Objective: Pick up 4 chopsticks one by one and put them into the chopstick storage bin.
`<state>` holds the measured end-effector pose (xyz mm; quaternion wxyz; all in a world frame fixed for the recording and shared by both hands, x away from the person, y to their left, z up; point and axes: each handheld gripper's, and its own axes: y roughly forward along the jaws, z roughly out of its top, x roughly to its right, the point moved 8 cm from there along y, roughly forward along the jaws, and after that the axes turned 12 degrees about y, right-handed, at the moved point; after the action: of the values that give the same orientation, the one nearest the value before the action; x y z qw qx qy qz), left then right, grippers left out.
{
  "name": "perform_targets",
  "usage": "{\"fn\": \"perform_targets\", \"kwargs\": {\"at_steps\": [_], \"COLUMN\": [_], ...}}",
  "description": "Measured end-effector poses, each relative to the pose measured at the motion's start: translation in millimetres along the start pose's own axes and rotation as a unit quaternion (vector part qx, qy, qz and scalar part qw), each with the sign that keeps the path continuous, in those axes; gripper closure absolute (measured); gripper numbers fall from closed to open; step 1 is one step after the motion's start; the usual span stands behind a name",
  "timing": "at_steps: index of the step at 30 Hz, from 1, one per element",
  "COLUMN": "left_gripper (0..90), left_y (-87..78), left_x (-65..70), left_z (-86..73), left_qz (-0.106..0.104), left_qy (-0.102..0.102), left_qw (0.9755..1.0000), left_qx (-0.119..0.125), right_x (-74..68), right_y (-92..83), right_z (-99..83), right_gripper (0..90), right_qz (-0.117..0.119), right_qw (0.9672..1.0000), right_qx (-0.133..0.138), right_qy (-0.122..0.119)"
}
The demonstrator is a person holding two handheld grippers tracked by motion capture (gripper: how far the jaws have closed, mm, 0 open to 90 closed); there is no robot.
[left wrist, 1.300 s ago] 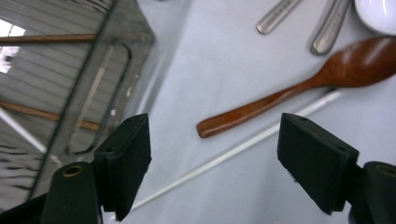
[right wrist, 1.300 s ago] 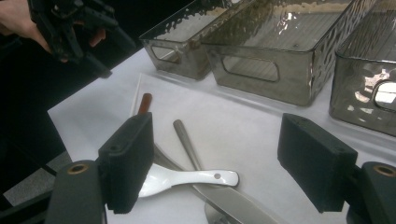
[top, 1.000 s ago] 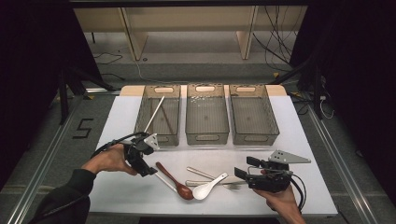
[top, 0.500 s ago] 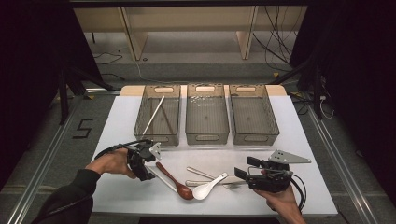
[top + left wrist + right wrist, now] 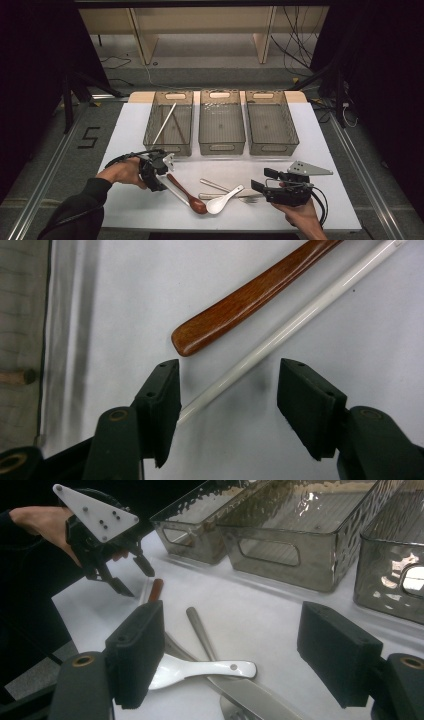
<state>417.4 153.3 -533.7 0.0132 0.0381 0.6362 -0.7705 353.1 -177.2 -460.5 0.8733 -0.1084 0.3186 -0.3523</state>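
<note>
- The worktop is covered in white, with a strip of bare pale wood showing along its far edge.
- Grey floor lies beyond the far edge, lit brighter there than at the sides.
- Pale wooden furniture legs stand on that floor past the far edge, with a low panel running between them.
- Black cables trail over the floor beyond the far right corner.
- Left of the worktop, the figure 5 is marked in black on the floor, beside a metal rail.
- Both sides of the room fall into darkness.
</note>
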Motion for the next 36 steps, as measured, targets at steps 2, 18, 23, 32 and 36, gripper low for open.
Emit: {"fn": "perform_targets", "kwargs": {"at_steps": [2, 18, 23, 32, 36], "left_gripper": [43.2, 56.3, 63.3, 72.9, 77.9], "left_y": [1.7, 5.1, 4.3, 2.7, 2.5], "left_x": [-0.1, 3.9, 10.7, 21.5, 24.1], "left_z": [-1.3, -6.3, -8.9, -14.1, -14.5], "left_qz": [-0.007, -0.028, -0.034, -0.038, -0.042], "left_qy": [0.001, 0.017, 0.033, 0.058, 0.068], "left_qw": [1.0000, 0.9986, 0.9975, 0.9956, 0.9945], "left_qx": [-0.005, -0.041, -0.053, -0.063, -0.067], "right_x": [0.1, 0.3, 0.3, 0.4, 0.3], "right_y": [0.1, 0.7, 0.6, 0.8, 1.1], "right_z": [0.0, -0.9, -0.8, -1.2, -1.5], "right_gripper": [27.9, 27.9, 27.9, 27.9, 27.9], "right_qz": [0.000, 0.001, 0.001, 0.000, 0.000], "right_qw": [1.0000, 1.0000, 1.0000, 1.0000, 1.0000], "right_qx": [0.000, -0.003, -0.003, -0.005, -0.007], "right_qy": [0.000, 0.001, 0.001, 0.002, 0.001]}}
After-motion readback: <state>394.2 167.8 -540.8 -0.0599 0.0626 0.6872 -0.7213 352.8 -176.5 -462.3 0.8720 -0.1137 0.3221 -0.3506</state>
